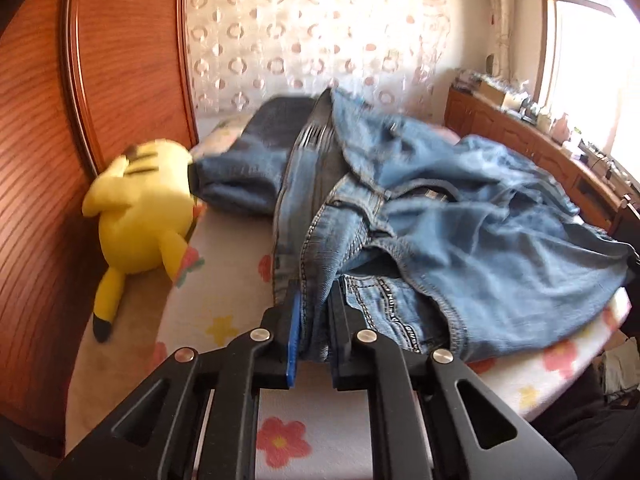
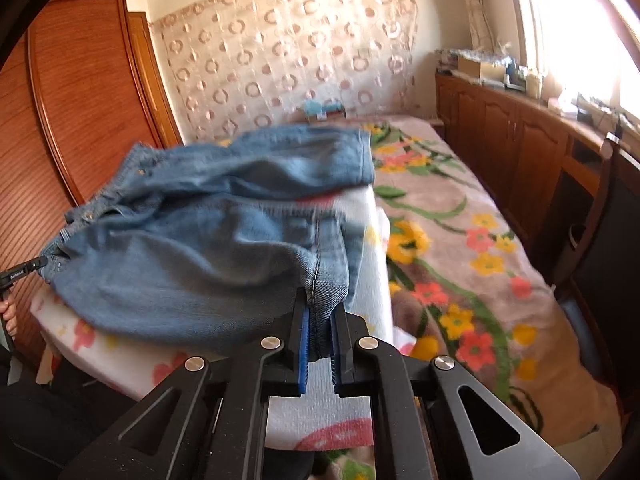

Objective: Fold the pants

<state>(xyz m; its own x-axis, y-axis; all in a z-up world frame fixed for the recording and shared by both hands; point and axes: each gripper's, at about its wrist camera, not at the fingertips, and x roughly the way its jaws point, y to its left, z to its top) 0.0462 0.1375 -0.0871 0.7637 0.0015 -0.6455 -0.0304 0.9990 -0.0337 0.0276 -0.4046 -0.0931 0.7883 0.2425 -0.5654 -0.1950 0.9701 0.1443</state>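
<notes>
Light blue jeans [image 1: 460,232] lie crumpled on a white flowered mat [image 1: 224,328] on the bed. My left gripper [image 1: 314,312] is shut on the jeans' waistband edge near the fly. In the right wrist view the same jeans [image 2: 208,248] are bunched and partly lifted, and my right gripper [image 2: 320,320] is shut on a seamed edge of them. The tip of the left gripper [image 2: 24,270] shows at the far left of that view, holding the other end of the jeans.
A yellow plush toy [image 1: 144,208] lies left of the jeans by the wooden wardrobe [image 1: 40,160]. A darker folded denim piece [image 1: 256,152] lies behind. The flowered bedspread [image 2: 460,260] stretches right; a wooden cabinet [image 2: 520,152] runs under the window.
</notes>
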